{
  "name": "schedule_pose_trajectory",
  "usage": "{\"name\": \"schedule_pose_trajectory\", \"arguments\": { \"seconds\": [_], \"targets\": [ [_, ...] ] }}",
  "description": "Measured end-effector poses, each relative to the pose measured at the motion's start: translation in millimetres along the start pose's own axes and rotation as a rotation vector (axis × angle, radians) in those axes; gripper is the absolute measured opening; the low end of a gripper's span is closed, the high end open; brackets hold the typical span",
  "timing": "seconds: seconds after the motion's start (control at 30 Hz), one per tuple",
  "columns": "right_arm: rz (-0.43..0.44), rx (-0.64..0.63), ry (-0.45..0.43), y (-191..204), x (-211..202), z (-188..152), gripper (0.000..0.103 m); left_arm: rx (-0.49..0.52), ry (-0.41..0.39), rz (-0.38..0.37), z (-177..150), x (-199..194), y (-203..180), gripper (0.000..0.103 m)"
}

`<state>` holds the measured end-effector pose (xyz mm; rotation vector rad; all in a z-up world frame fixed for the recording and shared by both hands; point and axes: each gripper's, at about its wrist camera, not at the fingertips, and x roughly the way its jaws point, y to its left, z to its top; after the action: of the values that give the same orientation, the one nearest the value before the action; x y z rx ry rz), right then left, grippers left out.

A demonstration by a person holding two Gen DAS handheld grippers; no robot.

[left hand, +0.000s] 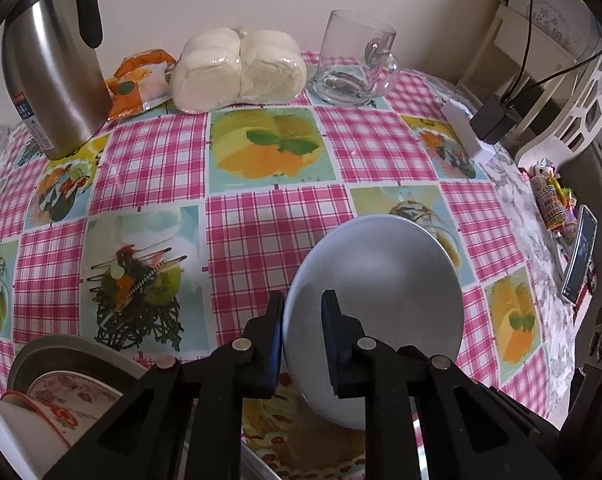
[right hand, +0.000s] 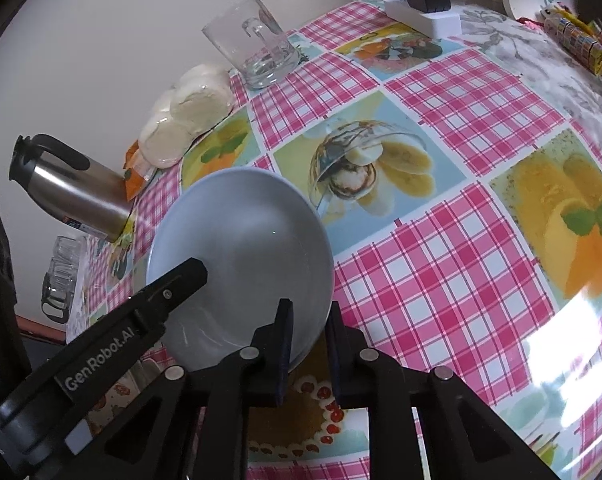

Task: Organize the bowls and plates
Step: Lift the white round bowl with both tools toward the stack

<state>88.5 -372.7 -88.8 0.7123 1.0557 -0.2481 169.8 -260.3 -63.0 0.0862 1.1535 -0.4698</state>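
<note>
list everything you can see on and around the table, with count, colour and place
bowl: 1, pale blue-grey, mid-table, rim clamped on both sides
dishes: a few, white with red flowers, near left corner by a grey rim
kettle: 1, steel with black handle, far left
buns: 1 bag, white, by the wall
snack packet: 1, orange, between kettle and buns
glass mug: 1, clear, far edge
power strip: 1, white, black adapter plugged in, far right
tablecloth: 1, pink check with fruit pictures
left gripper: black, shut on bowl
right gripper: black, shut on bowl
</note>
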Motion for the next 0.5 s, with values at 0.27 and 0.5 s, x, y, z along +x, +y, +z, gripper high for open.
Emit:
{"name": "schedule_pose_trajectory", "arguments": {
  "seconds": [0.27, 0.5],
  "targets": [
    [0.026, -0.012, -0.076, 13, -40, 2, 0.017, -0.009, -0.071, -0.047, 6, -40, 1, 0.019],
    [0.035, -0.049, -0.16, 40, -78, 1, 0.017, -0.011, -0.144, -0.073, 10, -81, 4, 0.019]
  ]
}}
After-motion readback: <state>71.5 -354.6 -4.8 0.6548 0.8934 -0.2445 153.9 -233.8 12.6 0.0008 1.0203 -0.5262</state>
